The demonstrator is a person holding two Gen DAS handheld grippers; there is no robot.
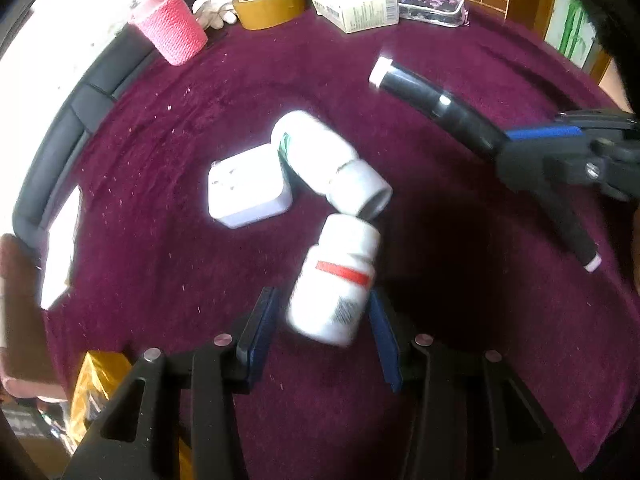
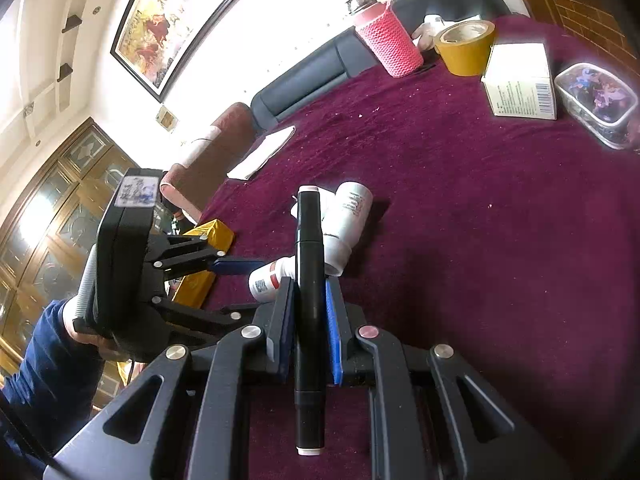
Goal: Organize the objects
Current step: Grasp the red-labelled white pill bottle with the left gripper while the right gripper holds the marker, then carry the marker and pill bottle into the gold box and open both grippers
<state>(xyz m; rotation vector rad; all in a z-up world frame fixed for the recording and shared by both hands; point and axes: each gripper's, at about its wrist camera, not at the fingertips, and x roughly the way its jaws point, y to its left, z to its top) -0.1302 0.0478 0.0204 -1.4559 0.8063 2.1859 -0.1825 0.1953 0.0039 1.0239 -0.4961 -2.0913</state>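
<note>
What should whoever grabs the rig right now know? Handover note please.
Right gripper: shut on the black marker, held above the cloth.
Left gripper: jaws around the red-striped white bottle; contact on the left pad is not clear, so check the grip.
On the purple cloth: second white bottle lying against the white adapter. At the far edge: pink cup, tape roll, white box, clear pouch.
Done: marker picked up. Left: place marker and bottles, tidy the rest.
</note>
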